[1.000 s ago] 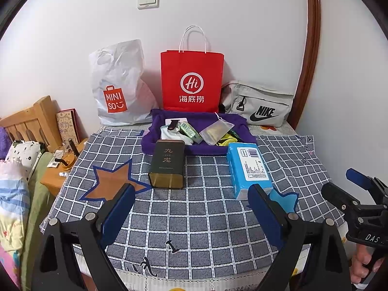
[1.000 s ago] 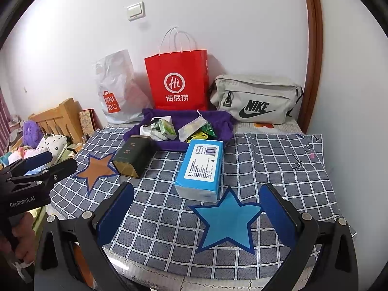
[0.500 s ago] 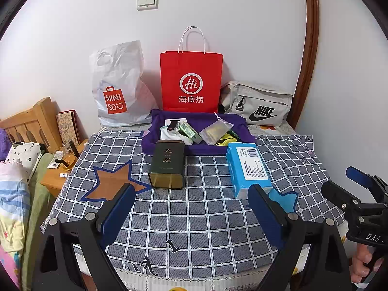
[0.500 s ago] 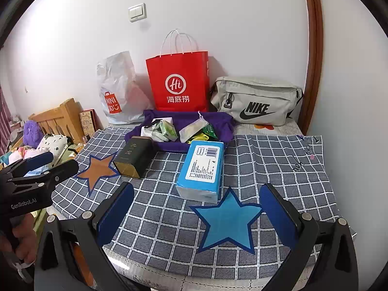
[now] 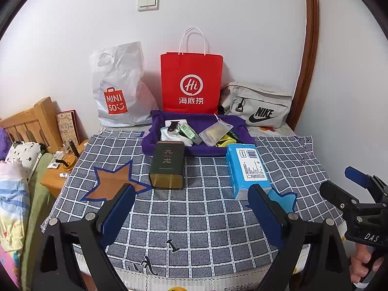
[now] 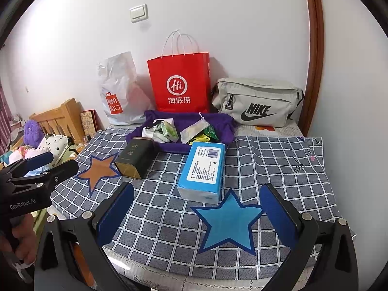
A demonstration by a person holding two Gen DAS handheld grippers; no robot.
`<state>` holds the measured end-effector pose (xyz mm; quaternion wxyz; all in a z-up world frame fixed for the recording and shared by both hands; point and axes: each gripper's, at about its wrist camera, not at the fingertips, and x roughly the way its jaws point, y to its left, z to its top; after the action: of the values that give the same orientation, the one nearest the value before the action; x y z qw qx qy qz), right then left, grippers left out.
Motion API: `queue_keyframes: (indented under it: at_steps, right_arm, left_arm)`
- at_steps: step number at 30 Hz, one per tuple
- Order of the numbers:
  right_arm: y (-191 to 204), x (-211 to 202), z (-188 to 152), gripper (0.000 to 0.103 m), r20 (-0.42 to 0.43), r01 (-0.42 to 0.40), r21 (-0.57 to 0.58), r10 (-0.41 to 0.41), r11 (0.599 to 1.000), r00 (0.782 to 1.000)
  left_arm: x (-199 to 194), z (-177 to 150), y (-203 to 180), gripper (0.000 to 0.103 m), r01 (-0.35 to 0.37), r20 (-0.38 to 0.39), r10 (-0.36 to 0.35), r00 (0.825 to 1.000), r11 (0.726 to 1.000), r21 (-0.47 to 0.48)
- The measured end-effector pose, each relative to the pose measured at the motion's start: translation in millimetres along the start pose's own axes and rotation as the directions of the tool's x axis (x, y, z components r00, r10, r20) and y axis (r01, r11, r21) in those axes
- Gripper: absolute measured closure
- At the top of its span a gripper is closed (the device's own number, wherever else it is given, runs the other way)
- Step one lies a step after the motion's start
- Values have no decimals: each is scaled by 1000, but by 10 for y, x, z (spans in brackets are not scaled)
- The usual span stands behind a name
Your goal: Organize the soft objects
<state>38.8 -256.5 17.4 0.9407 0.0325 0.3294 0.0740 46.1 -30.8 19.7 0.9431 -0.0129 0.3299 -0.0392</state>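
Both grippers hang at the near edge of a table covered with a checked cloth (image 5: 206, 208), each spread wide with nothing between its blue pads: the left gripper (image 5: 191, 208) and the right gripper (image 6: 196, 208). The blue tissue pack (image 6: 202, 169) lies flat on the cloth, its near end just beside the blue star (image 6: 228, 220); the dark green tin (image 5: 167, 165) lies on its side next to the brown star (image 5: 114, 181). Behind both sits the purple tray (image 5: 169, 149), holding small packets and pouches. Progress cannot be fixed: the layout fits either a pack waiting to be sorted or one already set by its star. The right wrist view shows the blue star whole; in the left wrist view the right-hand finger hides most of it. The left wrist view shows the tin's lettered face squarely. Each view catches the other gripper at its edge, with part of the hand that holds it.
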Motion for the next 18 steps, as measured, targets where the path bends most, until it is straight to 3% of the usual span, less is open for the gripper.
queue_keyframes:
  at_steps: [18]
  right_arm:
    - [28,-28,21,1,8,-8,-7,8,1000,1000]
  left_arm:
    - [-34,9,6,9,2,7,-2,1000,1000,0]
